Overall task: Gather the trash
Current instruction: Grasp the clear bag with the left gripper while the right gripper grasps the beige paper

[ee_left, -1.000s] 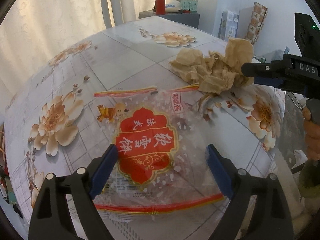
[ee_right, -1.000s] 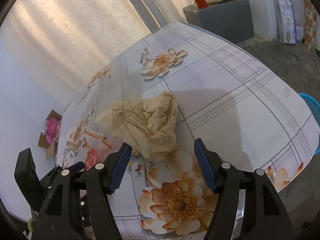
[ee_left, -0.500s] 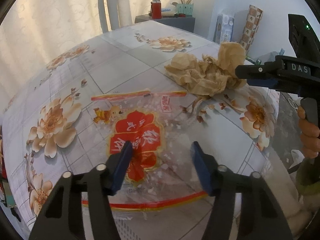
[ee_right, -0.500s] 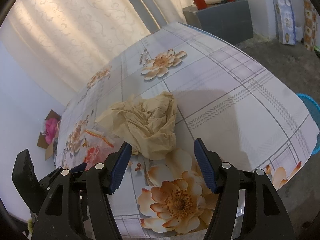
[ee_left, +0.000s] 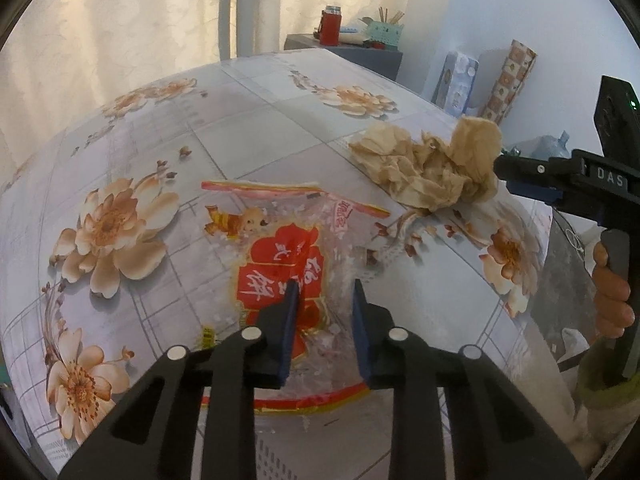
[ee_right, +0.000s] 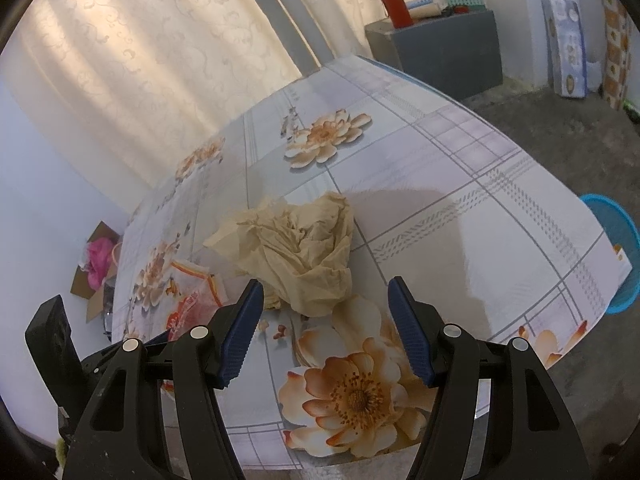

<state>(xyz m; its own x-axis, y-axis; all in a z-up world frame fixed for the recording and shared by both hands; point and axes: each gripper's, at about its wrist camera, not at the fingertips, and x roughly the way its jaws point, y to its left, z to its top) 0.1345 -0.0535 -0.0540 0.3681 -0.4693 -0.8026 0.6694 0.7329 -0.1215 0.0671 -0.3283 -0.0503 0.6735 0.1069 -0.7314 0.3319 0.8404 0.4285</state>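
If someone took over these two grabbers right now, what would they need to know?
Left gripper: jaws closing over the clear snack bag, which lies flat on the table; not yet lifted.
Right gripper: open, empty, with the crumpled brown paper just ahead of its fingers.
Done: nothing collected.
Left: lift the bag, grab the paper, bin both. A blue basket beyond the table edge may be the bin.

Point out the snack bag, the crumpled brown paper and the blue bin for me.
clear snack bag (ee_left: 280, 264): left wrist view, on its red label.
crumpled brown paper (ee_right: 304, 248): right wrist view, on its creased middle.
blue bin (ee_right: 618, 232): right wrist view, on its rim beyond the table edge.
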